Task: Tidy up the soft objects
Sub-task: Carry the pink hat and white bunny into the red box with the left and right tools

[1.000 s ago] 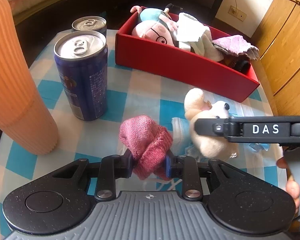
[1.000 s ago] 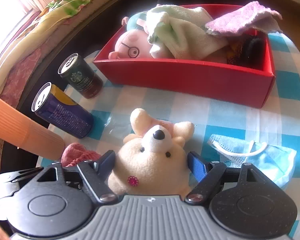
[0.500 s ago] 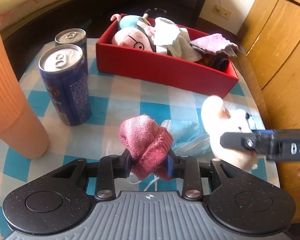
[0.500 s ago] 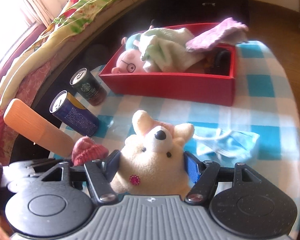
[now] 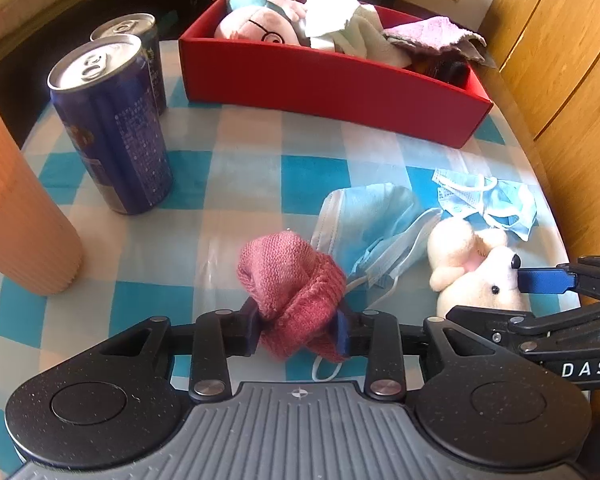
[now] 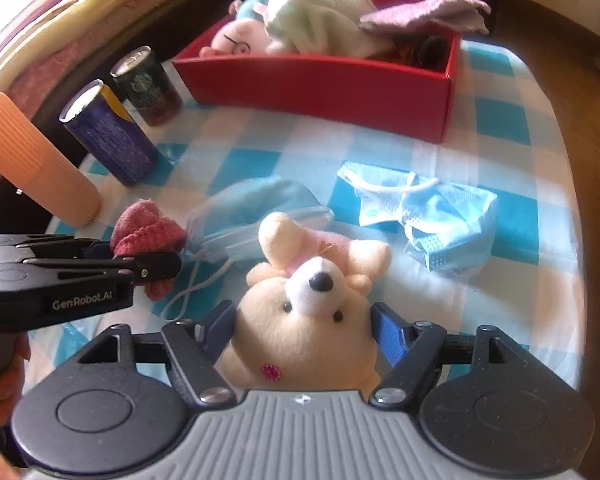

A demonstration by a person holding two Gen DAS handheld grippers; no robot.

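Observation:
My left gripper [image 5: 298, 330] is shut on a pink knitted sock [image 5: 294, 286], held above the checked table; it also shows in the right wrist view [image 6: 146, 236]. My right gripper [image 6: 304, 330] is shut on a cream plush bear [image 6: 306, 320], seen at the right in the left wrist view [image 5: 476, 272]. The red box [image 5: 332, 84] at the back holds a pig plush [image 5: 256, 26], a white cloth [image 5: 340, 12] and a purple cloth [image 5: 432, 36]. Two blue face masks [image 5: 372, 224] [image 5: 488, 200] lie on the table.
Two drink cans [image 5: 112, 132] [image 5: 140, 52] stand at the left, with a tall orange ribbed cylinder [image 5: 16, 208] nearer. A wooden cabinet [image 5: 572, 60] stands right of the table. A bed edge [image 6: 60, 8] lies beyond the table.
Both grippers have pulled back and lower, toward the table's near side, still holding the sock and the bear. The right gripper now sits lower right of the left one.

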